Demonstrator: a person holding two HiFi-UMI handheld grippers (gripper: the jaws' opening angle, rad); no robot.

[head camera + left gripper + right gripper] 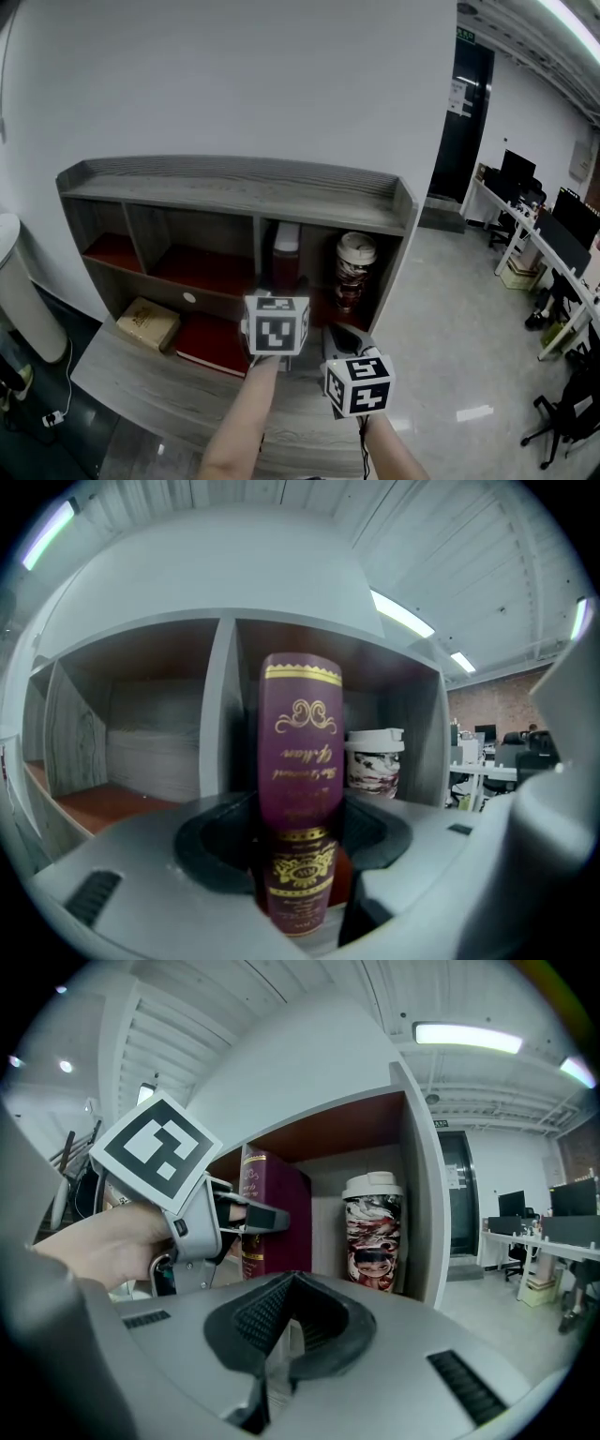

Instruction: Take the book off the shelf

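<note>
A maroon book (300,752) with gold lettering stands upright in the shelf's (234,192) right-hand compartment, against the divider. My left gripper (300,832) is shut on its spine, with a dark pad pressed on each side. In the right gripper view, the left gripper's fingers (253,1215) reach in onto the book (281,1213). My right gripper (284,1340) hangs in front of the shelf, below and right of the left one. It is shut and holds nothing.
A printed paper cup (353,272) with a lid stands just right of the book in the same compartment. A tan box (147,322) and a flat red book (212,343) lie in the lower-left shelf openings. Office desks (539,244) stand far right.
</note>
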